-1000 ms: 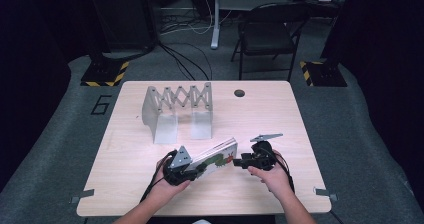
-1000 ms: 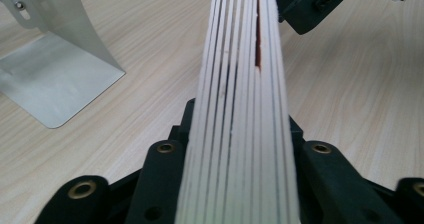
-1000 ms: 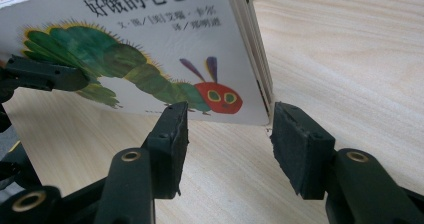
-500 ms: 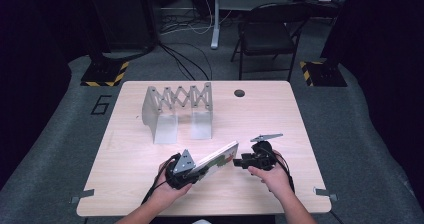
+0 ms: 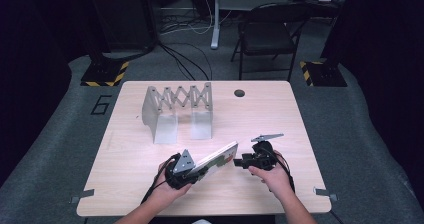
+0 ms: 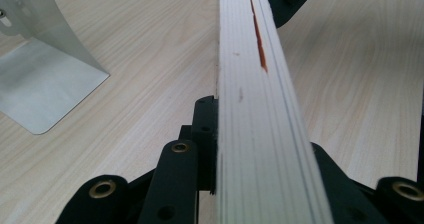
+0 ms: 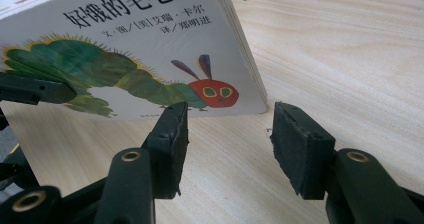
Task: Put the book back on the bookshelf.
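Observation:
A white board book point(image 5: 216, 159) with a green caterpillar on its cover point(image 7: 150, 49) stands tilted on its long edge near the table's front. My left gripper point(image 5: 199, 167) is shut on the book's near end, and the left gripper view looks along its page edge point(image 6: 255, 109) with a black jaw pressed on each side point(image 6: 260, 134). At the book's right end my right gripper point(image 5: 239, 161) is open. Its two pads point(image 7: 227, 129) stand apart just short of the book's lower corner and touch nothing.
A folding metal rack point(image 5: 177, 106) with a scissor-lattice back stands at the middle left of the wooden table point(image 5: 280, 114); one of its plates shows in the left gripper view point(image 6: 45, 74). A round cable hole point(image 5: 239, 93) sits near the far edge. A chair point(image 5: 267, 29) stands beyond.
The left hand has rolled a little, and the book in it has tipped up from lying flatter toward standing on its edge. The right gripper has stayed where it was.

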A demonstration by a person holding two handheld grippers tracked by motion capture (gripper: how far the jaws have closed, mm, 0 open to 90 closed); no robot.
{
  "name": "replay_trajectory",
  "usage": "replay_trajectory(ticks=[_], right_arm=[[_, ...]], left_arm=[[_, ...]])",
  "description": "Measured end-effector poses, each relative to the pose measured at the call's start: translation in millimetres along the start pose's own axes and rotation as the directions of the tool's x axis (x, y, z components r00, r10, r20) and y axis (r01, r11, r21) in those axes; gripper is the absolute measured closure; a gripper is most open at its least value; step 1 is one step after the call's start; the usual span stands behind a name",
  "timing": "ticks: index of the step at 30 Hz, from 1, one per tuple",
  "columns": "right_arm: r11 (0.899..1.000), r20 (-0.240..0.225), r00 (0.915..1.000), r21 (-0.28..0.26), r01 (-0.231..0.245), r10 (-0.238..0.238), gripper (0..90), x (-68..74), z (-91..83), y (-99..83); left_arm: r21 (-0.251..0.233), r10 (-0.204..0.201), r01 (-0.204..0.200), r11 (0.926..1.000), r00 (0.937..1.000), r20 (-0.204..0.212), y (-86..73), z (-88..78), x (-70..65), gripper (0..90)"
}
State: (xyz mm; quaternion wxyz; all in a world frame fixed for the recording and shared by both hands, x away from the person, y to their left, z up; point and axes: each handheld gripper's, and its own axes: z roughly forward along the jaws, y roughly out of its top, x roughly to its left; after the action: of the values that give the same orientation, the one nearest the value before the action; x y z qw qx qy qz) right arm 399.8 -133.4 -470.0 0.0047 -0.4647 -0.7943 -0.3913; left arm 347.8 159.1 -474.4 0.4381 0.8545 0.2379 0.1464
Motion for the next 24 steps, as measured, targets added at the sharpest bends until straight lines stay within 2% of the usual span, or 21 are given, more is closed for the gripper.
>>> replay_trajectory(ticks=[5, 13, 17, 20, 21, 24], right_arm=[[1.000, 0.004, 1.0000, -0.003, -0.001, 0.001, 48.4, -1.1, -1.5, -0.3], [1.000, 0.004, 1.0000, -0.010, 0.006, -0.006, 48.4, -1.9, -1.5, -0.5], [1.000, 0.006, 0.9999, -0.017, 0.009, -0.009, 48.4, -1.7, -2.1, -0.5], [1.000, 0.009, 1.0000, -0.016, 0.000, 0.000, 48.4, -1.9, -3.8, -0.6], [1.000, 0.009, 0.9999, -0.014, -0.010, 0.010, 48.3, -1.5, -4.2, -0.9], [1.000, 0.010, 0.9999, -0.018, -0.009, 0.010, 48.3, -2.8, -5.1, -1.0]], left_arm=[[0.009, 0.006, -0.006, 0.9999, 1.0000, 0.001, 0.7, -0.5, -0.4, 75.4], [0.039, -0.010, 0.009, 0.9992, 0.9998, 0.018, 3.5, -0.9, 2.2, 75.5], [0.054, 0.000, -0.001, 0.9986, 0.9999, 0.014, 5.5, -1.1, 1.1, 75.5], [0.053, -0.001, 0.001, 0.9986, 1.0000, 0.009, 5.5, -0.9, -0.5, 75.5], [0.061, 0.010, -0.010, 0.9981, 0.9999, 0.004, 5.7, -1.4, -0.4, 75.5], [0.059, 0.000, 0.000, 0.9982, 1.0000, 0.000, 5.7, -1.2, -1.6, 75.5]])
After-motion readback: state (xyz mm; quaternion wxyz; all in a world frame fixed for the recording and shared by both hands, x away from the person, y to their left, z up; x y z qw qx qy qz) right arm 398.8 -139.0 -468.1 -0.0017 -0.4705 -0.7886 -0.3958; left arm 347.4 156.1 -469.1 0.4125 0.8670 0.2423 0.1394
